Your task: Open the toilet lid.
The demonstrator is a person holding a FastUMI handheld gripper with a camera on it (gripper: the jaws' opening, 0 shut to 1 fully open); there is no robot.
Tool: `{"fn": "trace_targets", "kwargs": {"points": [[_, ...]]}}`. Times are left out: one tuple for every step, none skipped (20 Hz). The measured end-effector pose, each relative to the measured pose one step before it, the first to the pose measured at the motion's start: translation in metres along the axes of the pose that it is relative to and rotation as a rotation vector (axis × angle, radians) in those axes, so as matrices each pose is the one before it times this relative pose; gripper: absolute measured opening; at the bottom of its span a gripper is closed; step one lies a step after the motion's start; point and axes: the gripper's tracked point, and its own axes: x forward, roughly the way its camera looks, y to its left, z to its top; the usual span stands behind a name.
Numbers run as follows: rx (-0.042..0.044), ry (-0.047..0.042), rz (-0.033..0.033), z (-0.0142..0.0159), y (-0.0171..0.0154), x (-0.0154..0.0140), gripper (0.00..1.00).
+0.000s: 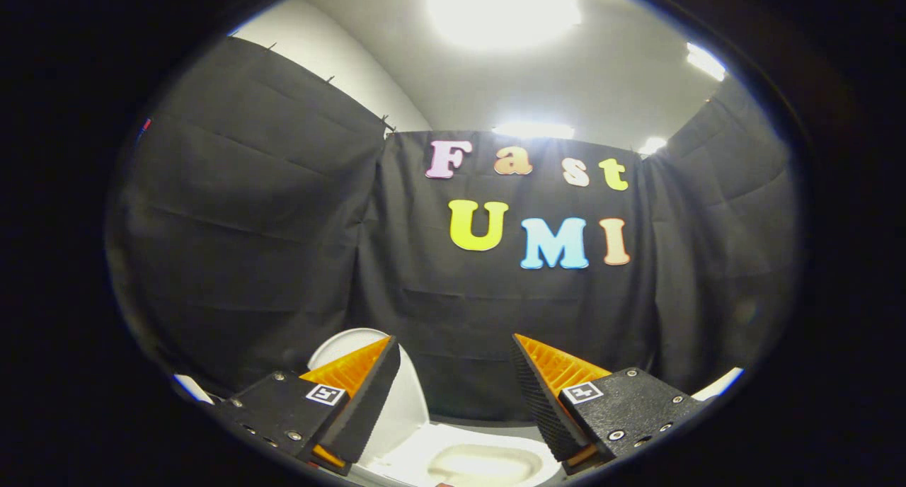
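The lid [396, 402] stands raised, close to upright, its rounded top edge rising just behind the left finger of the hand-held gripper [453, 384], which covers part of it. The fingers are spread well apart with nothing between them; neither one clearly presses on the lid, though the left finger overlaps it in view and contact there cannot be told. Below and between the fingers lies the open toilet [467, 462], its pale rim and bowl showing, the rim's far edge running across just ahead of the fingertips. The gap between the fingers looks straight onto free space above the bowl. Beyond the toilet hangs the black cloth wall [283, 225], wrapping around on the left, ahead and on the right, with folds and a seam where the panels meet. Above the cloth's top edge is a white ceiling [623, 69] with bright lights [502, 6]. Room above the bowl is open up to the cloth.
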Motion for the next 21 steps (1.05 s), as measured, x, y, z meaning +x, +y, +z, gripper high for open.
{"fn": "trace_targets", "kwargs": {"points": [[-0.00733, -0.014, -0.00929, 0.0022, -0.01639, -0.0088, 0.95], [-0.01139, -0.00145, -0.01355, -0.0017, -0.01482, -0.00657, 0.95], [-0.02053, -0.00332, -0.02483, -0.00458, -0.02168, -0.00963, 0.95], [-0.01036, -0.0036, -0.03742, -0.00207, -0.02139, -0.00732, 0.95], [0.01156, -0.00103, -0.04346, -0.00328, -0.0195, -0.00641, 0.95], [0.02793, -0.0037, -0.02662, -0.00381, -0.01211, -0.00504, 0.95], [0.04178, -0.0112, -0.01514, -0.00273, -0.00502, -0.00499, 0.95], [0.04362, -0.00067, -0.00859, -0.00394, -0.00626, -0.00559, 0.95], [0.02789, 0.00391, -0.01457, -0.00521, -0.00842, -0.00701, 0.95], [0.01211, 0.00819, -0.02653, -0.00395, -0.01182, -0.00454, 0.95], [-0.00389, 0.01114, -0.03711, -0.00498, -0.01695, -0.0061, 0.95], [-0.01525, 0.00827, -0.0232, -0.00363, -0.00905, -0.00367, 0.95], [-0.02413, 0.001, -0.02721, -0.00503, -0.00817, -0.00399, 0.95], [-0.02157, 0.00147, -0.01294, -0.00406, -0.00167, -0.00225, 0.95], [-0.01127, 0.00905, -0.01816, -0.00618, -0.00281, -0.00136, 0.94], [-0.01175, 0.02624, -0.0135, -0.00813, -0.00133, 0.00097, 0.94], [-0.00337, 0.02802, -0.00704, -0.00652, -0.00042, -0.00068, 0.94], [-0.00116, 0.00238, -0.00647, 0.0007, 0.00149, -0.00127, 0.94], [-0.00375, -0.00836, -0.00275, 0.00517, -0.00038, -0.00017, 0.94], [-0.003, 0.00039, -0.00374, 0.00384, -0.0003, -0.00128, 0.94], [0.00066, 0.00082, -0.00235, -0.00014, -0.00084, -0.00145, 0.94]]}}
